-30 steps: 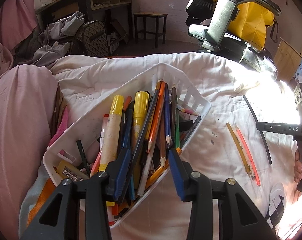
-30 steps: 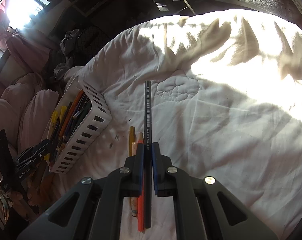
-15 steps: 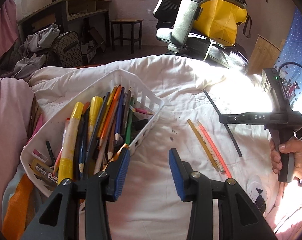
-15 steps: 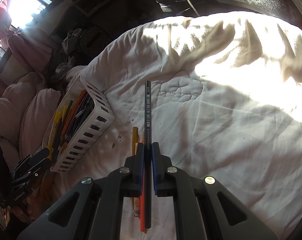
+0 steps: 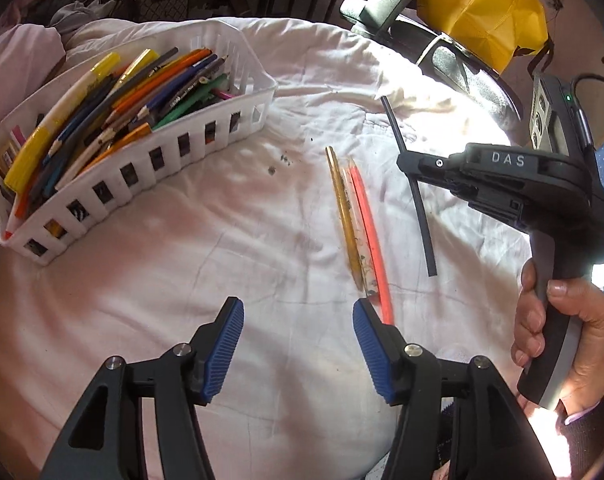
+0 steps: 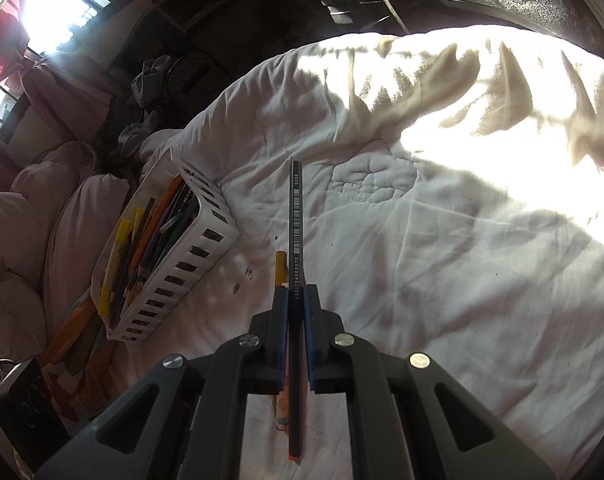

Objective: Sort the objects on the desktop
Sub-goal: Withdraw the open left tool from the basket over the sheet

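Tongs on the right clamp a black pencil above the bed. Left tongs, just widened, hold nothing, beside three pencils lying near the basket.

My left gripper hangs over the white quilt, its blue-padded jaws having just been opening, with nothing but bare cloth between them. To the far left sits the white slotted basket, crammed with pencils, pens and yellow markers. Just beyond my right jaw lie three loose pieces side by side: a yellow pencil, a clear pen and an orange pencil, touching along their lengths. Further right, my right gripper pinches a black pencil near its middle, gripped from below by a hand. A yellow bag sits far behind.
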Motion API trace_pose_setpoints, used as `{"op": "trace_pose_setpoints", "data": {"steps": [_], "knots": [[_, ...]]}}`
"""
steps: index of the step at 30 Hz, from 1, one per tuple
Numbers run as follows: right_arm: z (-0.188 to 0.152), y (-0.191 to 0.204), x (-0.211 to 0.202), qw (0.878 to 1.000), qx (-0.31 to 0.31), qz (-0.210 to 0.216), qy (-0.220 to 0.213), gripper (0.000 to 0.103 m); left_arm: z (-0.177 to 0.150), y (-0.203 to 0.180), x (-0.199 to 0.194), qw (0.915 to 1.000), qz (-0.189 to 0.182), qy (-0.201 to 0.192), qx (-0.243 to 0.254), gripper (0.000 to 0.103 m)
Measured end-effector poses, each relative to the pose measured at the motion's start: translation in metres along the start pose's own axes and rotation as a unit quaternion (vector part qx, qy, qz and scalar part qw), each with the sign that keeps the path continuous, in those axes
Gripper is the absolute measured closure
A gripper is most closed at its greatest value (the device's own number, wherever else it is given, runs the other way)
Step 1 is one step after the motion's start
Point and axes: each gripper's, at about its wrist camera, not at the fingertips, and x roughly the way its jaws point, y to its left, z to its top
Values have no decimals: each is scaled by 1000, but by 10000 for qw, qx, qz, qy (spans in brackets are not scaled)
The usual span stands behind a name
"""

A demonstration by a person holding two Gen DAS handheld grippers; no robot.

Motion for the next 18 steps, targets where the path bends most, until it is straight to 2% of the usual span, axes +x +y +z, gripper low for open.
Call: {"op": "trace_pose_setpoints", "data": {"steps": [3, 5, 8, 11, 15, 18], "knots": [[-1, 1, 1, 10000, -35, -8, 25, 95, -4, -17, 3, 9990, 140, -67, 416, 45], [-1, 2, 2, 10000, -50, 8, 55, 95, -4, -19, -1, 9987, 133, -258, 415, 44], [-2, 4, 5, 9999, -89, 14, 111, 95, -4, -12, -2, 9993, 94, -328, 132, 43], [-4, 8, 8, 9997, -176, 33, 161, 95, -2, 2, 3, 9994, 125, -197, -274, 43], [-10, 19, 16, 9985, -489, -24, 248, 95, -5, 23, 6, 9954, 280, -128, -907, 43], [-15, 28, 21, 9969, -733, -21, 293, 95, -6, 29, 3, 9935, 310, -236, -1074, 43]]}}
